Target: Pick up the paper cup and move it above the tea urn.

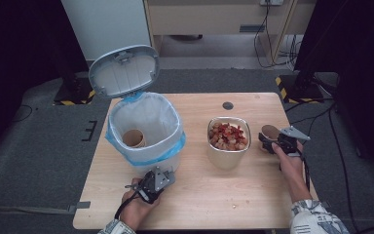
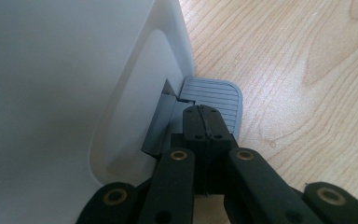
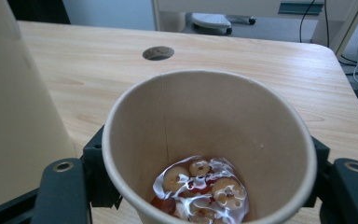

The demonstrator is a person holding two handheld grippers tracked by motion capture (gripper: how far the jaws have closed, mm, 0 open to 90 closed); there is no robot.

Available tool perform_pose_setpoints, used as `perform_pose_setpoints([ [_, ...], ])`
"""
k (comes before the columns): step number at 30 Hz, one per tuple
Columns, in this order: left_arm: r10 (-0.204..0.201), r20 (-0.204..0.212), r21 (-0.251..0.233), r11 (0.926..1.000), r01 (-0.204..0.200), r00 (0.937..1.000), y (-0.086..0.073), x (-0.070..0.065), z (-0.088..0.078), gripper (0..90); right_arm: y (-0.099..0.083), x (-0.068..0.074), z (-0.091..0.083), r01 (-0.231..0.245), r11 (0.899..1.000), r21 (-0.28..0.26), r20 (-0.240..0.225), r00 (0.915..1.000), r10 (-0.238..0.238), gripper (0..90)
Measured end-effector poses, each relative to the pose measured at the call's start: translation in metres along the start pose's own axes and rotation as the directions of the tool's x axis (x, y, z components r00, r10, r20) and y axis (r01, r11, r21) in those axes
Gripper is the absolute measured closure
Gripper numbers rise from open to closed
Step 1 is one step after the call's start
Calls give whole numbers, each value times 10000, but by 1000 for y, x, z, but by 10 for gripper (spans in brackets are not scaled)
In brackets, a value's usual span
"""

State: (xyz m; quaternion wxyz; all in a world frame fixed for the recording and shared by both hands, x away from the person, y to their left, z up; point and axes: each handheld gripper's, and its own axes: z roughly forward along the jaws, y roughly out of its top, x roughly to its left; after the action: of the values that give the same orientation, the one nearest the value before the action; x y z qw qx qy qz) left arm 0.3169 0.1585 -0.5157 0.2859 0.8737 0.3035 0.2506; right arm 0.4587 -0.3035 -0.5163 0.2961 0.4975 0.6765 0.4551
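A wooden table (image 1: pixel 199 200) is seen from above, with a person's forearms coming in from its near edge. Toward the left edge stands a white pedal bin (image 1: pixel 146 131), lined with a blue bag, its grey lid (image 1: pixel 124 70) tipped up and open. A paper cup (image 1: pixel 134 138) lies inside the bin.

The left gripper (image 1: pixel 157 180) sits at the foot of the bin, near the front edge of the table. In the left gripper view its black jaws are pressed fully together with nothing between them, and their tips rest on the ribbed grey pedal (image 2: pixel 219 95) at the bin's base.

Near the middle of the table stands a metal container (image 1: pixel 228 141) holding red and pale food pieces.

Close to the right edge, the right gripper (image 1: pixel 275 142) holds a brown paper cup (image 1: pixel 269 131). In the right gripper view the jaws clasp this brown paper cup (image 3: pixel 209 140) from both sides, narrowed against its wall. A few pale rings in red sauce lie at its bottom. The cup sits just beside the metal container, between it and the table's right edge.
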Motion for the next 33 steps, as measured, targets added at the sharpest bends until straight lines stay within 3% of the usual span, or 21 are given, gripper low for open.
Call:
perform_pose_setpoints([
  [6,13,-20,-11,10000,-13,10000,0,0,0,898,5,1,-5,98,9999,-111,-174,9998,-100,306],
  [21,5,-27,12,10000,-5,10000,0,0,0,898,44,9,-29,970,9943,-452,-350,9945,-986,305],
  [33,-43,-27,21,10000,43,10000,0,0,0,898,87,11,-39,1853,9798,-751,-534,9804,-1895,308],
])
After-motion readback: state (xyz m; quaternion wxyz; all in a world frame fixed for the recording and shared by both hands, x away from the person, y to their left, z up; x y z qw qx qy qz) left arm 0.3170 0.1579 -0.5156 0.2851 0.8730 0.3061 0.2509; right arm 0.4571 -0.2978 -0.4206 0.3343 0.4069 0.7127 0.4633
